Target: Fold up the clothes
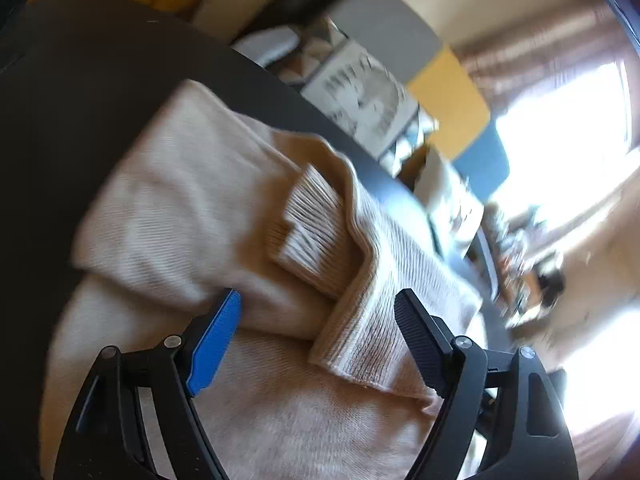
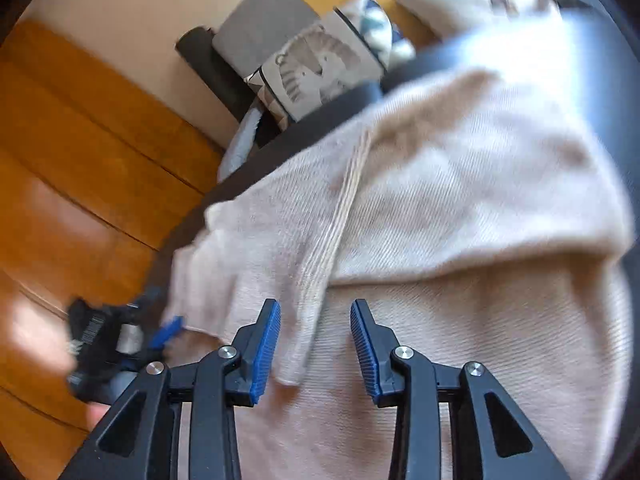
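I see both grippers, left and right, gaping (nothing pinched) over the sweater.

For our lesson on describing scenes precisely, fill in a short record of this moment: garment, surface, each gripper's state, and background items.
garment: beige knit sweater, partly folded, one sleeve with ribbed cuff laid across the body
surface: dark round table
left gripper: open, jaws wide over the ribbed hem, not pinching it
right gripper: open, a ribbed edge lies between the pads, apart from them
background: cushion with zebra print, wooden floor, bright window
sharpness: both views blurred
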